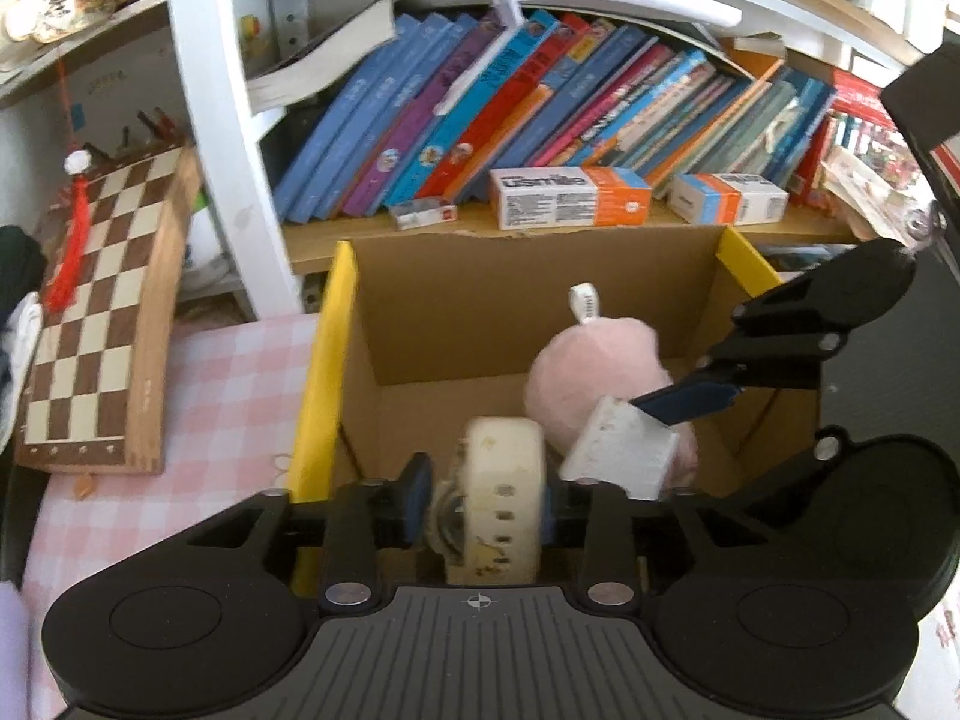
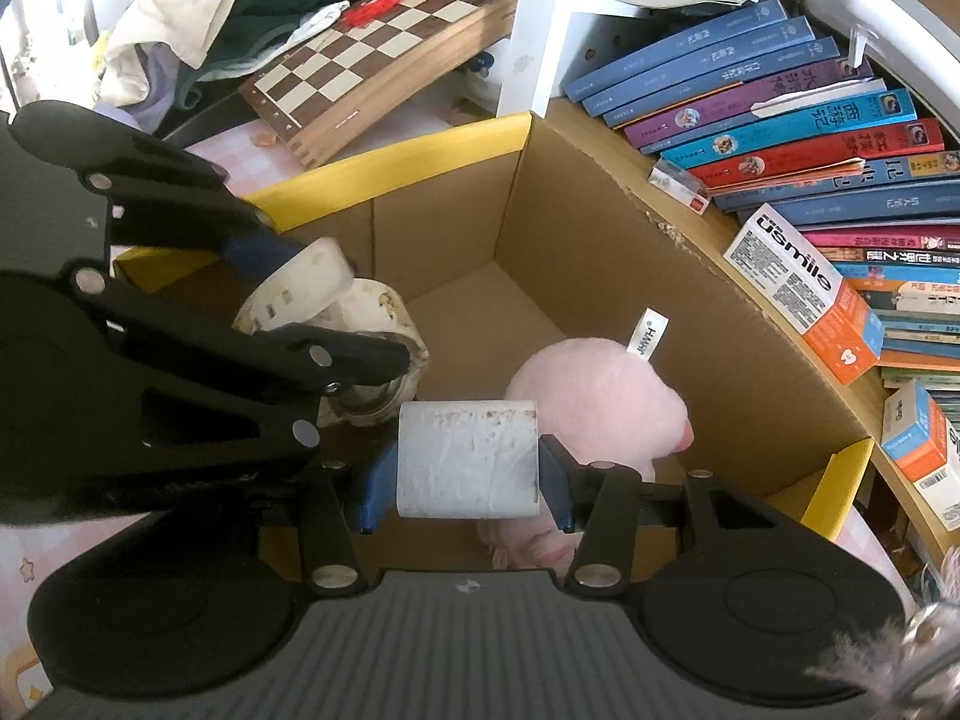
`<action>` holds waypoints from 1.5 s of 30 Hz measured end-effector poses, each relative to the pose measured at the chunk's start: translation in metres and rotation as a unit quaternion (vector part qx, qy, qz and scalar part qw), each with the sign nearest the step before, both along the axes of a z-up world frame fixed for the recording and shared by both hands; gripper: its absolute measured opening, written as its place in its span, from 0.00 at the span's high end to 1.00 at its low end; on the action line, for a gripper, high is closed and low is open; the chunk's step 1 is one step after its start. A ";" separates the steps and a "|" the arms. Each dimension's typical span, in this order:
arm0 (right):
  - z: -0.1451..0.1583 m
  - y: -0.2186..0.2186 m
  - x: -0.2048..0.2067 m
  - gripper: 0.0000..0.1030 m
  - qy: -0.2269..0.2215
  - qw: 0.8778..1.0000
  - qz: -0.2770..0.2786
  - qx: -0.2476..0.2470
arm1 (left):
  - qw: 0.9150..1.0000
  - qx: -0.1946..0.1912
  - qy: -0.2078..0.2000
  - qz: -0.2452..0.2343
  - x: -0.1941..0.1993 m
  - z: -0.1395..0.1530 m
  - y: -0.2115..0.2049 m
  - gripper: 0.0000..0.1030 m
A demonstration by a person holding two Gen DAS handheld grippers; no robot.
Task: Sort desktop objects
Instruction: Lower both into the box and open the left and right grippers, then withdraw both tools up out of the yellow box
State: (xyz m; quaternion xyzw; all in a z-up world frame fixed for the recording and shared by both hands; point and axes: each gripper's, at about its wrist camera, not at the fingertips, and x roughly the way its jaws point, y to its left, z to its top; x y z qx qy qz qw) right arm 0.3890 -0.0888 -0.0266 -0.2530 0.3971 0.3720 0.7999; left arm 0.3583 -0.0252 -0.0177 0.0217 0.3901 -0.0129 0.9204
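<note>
An open cardboard box (image 1: 456, 300) with yellow flaps stands on the pink checked table; it also shows in the right wrist view (image 2: 600, 252). A pink plush toy (image 1: 588, 378) lies inside it, also seen in the right wrist view (image 2: 588, 396). My left gripper (image 1: 480, 510) is shut on a cream power strip (image 1: 504, 498) and holds it over the box's near edge; the strip shows in the right wrist view (image 2: 306, 288) too. My right gripper (image 2: 468, 474) is shut on a white block (image 2: 468, 462) above the plush; the block shows in the left wrist view (image 1: 618, 456).
A wooden chessboard (image 1: 96, 312) leans at the left of the box. A shelf of slanted books (image 1: 540, 114) runs behind the box, with small cartons (image 1: 570, 195) in front of them. Piled clothes (image 2: 198, 18) lie beyond the chessboard.
</note>
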 end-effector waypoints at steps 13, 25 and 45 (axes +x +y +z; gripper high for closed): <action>-0.004 0.000 0.004 0.52 0.013 1.000 -0.012 0.011 | 0.999 0.005 -0.047 -0.001 -0.022 0.026 0.004 0.22; 0.003 -0.006 0.005 0.44 0.032 0.998 -0.043 0.031 | 0.997 0.008 -0.071 0.001 -0.042 0.041 0.005 0.21; 0.064 -0.050 -0.053 0.31 -0.020 0.991 -0.096 0.091 | 0.992 -0.001 -0.120 -0.030 -0.097 0.073 0.003 0.16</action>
